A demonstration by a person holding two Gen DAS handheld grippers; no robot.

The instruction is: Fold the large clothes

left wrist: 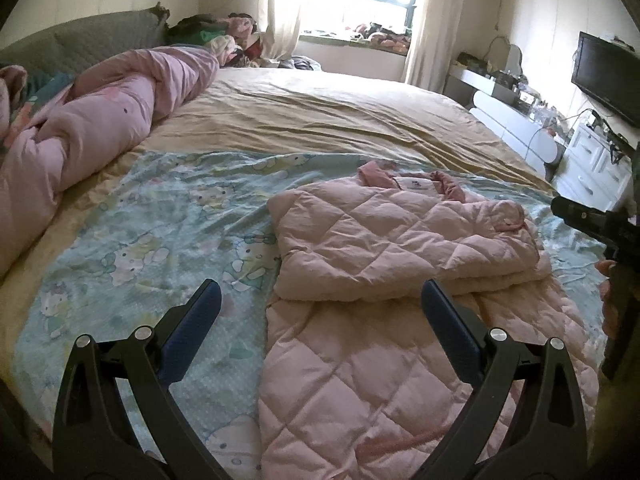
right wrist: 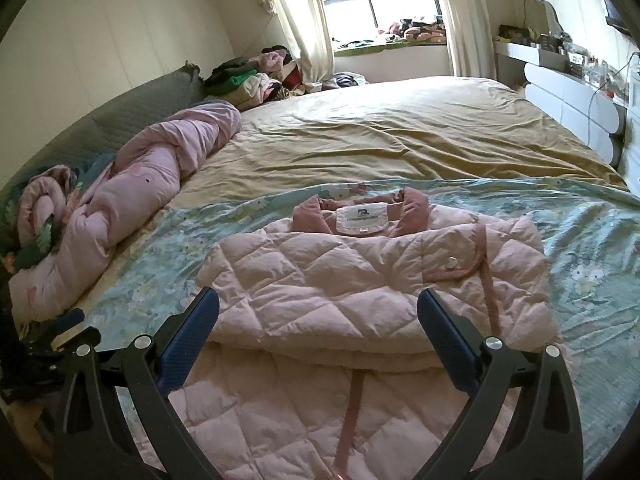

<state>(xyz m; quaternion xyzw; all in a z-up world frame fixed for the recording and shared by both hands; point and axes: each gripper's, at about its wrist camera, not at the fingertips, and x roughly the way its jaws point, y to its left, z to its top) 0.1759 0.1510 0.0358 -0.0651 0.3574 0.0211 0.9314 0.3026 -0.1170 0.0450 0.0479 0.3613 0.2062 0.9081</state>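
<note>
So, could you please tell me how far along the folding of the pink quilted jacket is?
Partly done: the pink quilted jacket lies on the bed sheet with its upper part folded into a layered stack, collar on top. In hand: nothing; the left claw and right claw are both open above it. Left: the lower part still spreads flat toward the cameras, needing another fold.

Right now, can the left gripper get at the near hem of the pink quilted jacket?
Probably yes. The left gripper is open just above the pink quilted jacket, and nothing lies between.
</note>
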